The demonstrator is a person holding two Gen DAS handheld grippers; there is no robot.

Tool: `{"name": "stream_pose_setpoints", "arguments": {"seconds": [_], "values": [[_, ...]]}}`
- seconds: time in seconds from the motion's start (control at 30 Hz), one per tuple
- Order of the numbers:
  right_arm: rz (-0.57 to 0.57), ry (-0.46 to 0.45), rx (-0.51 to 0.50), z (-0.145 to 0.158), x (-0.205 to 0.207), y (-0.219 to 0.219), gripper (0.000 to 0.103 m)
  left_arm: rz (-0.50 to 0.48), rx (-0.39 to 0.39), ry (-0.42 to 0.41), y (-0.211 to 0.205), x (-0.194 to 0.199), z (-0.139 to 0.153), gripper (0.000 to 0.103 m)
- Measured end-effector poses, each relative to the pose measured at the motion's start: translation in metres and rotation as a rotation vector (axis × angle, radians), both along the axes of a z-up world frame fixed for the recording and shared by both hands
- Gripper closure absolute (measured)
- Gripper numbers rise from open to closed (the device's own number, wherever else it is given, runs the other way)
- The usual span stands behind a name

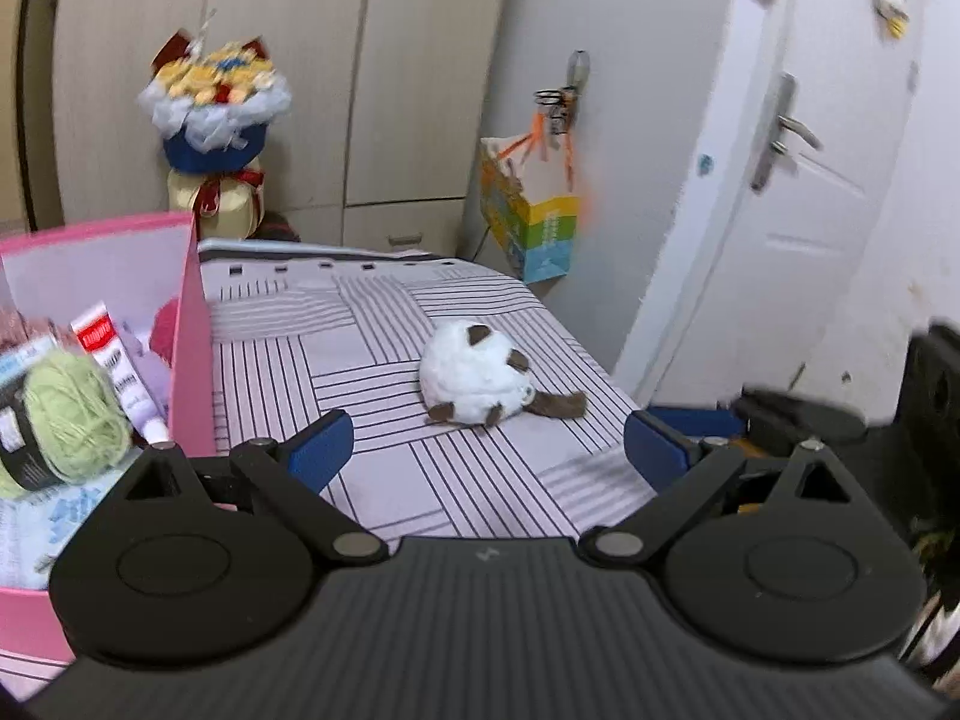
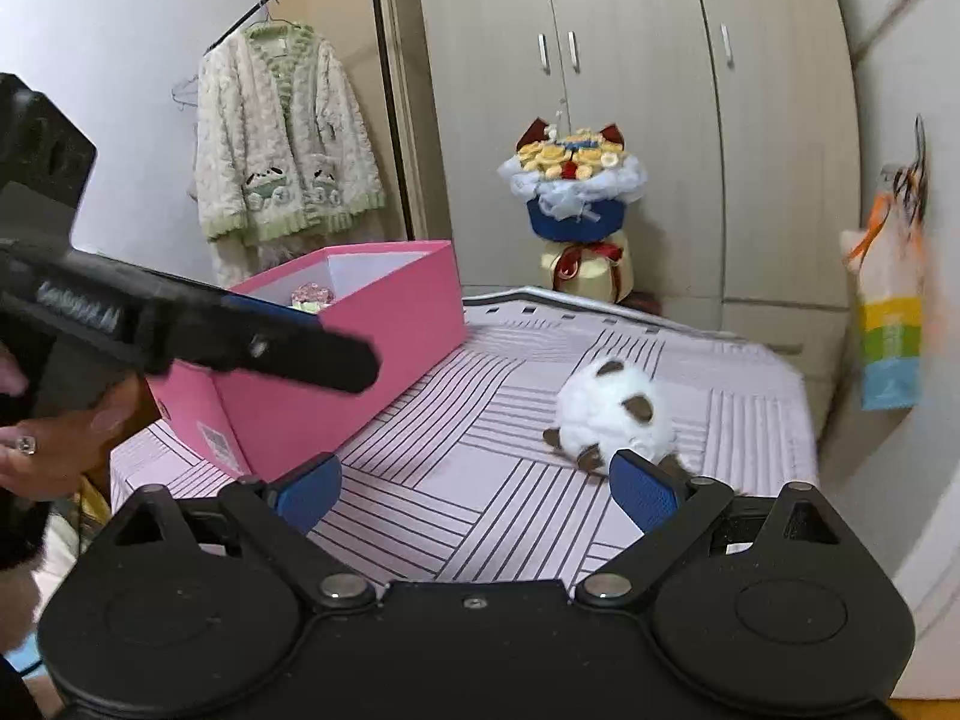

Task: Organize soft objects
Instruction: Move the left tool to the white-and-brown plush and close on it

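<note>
In the right wrist view the blurred left tongs [image 2: 336, 360] hide part of the pink box [image 2: 360, 372], and the right tongs' blue pad covers the plush toy's [image 2: 612, 408] lower edge. Print on the yarn label [image 1: 12, 420] is unreadable.

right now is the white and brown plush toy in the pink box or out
Out. The white and brown plush toy lies on the striped bedcover, apart from the open pink cardboard box.

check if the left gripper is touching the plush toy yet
Apart. In the left wrist view the left gripper stands open, with striped bedsheet visible between its blue pads and the white plush toy farther ahead.
</note>
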State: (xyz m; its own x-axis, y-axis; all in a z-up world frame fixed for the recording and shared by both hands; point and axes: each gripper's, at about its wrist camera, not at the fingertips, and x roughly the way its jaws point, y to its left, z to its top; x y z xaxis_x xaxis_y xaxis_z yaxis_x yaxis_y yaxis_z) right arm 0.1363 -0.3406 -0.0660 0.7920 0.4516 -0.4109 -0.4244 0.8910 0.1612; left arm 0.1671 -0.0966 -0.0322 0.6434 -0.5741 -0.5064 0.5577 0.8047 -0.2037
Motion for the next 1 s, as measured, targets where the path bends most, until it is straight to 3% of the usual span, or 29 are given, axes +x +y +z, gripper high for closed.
{"name": "stream_pose_setpoints", "arguments": {"seconds": [0.13, 0.2, 0.27, 0.3, 0.43, 0.57, 0.63, 0.73, 0.8, 0.87, 1.0], "values": [[-0.024, -0.015, 0.066, -0.012, 0.021, -0.014, 0.005, 0.029, -0.012, 0.028, -0.007, 0.028, -0.014, 0.007], [-0.046, 0.021, 0.071, -0.013, 0.037, -0.020, 0.005, 0.026, -0.024, 0.073, -0.010, 0.044, -0.022, 0.007], [-0.043, 0.138, 0.045, -0.016, 0.058, -0.022, 0.005, 0.021, -0.058, 0.124, -0.012, 0.061, -0.029, 0.008], [-0.062, 0.154, 0.041, -0.017, 0.065, -0.023, 0.005, 0.025, -0.065, 0.135, -0.015, 0.068, -0.033, 0.008], [-0.080, 0.173, -0.016, -0.023, 0.087, -0.017, 0.005, 0.053, -0.070, 0.147, -0.028, 0.088, -0.046, 0.016], [-0.088, 0.128, -0.138, -0.023, 0.100, -0.001, 0.005, 0.060, -0.102, 0.196, -0.040, 0.101, -0.054, 0.016], [-0.072, 0.135, -0.149, -0.025, 0.111, 0.003, 0.005, 0.079, -0.105, 0.167, -0.047, 0.103, -0.057, 0.017], [-0.067, 0.155, -0.162, -0.029, 0.124, 0.002, 0.006, 0.089, -0.073, 0.153, -0.058, 0.106, -0.063, 0.028], [-0.052, 0.167, -0.169, -0.033, 0.131, 0.003, 0.007, 0.078, -0.066, 0.161, -0.064, 0.108, -0.069, 0.029], [-0.013, 0.160, -0.175, -0.034, 0.132, 0.006, 0.009, 0.074, -0.054, 0.167, -0.067, 0.109, -0.073, 0.038], [0.006, 0.112, -0.255, -0.032, 0.124, 0.019, 0.010, 0.041, -0.094, 0.249, -0.063, 0.117, -0.087, 0.047]]}}
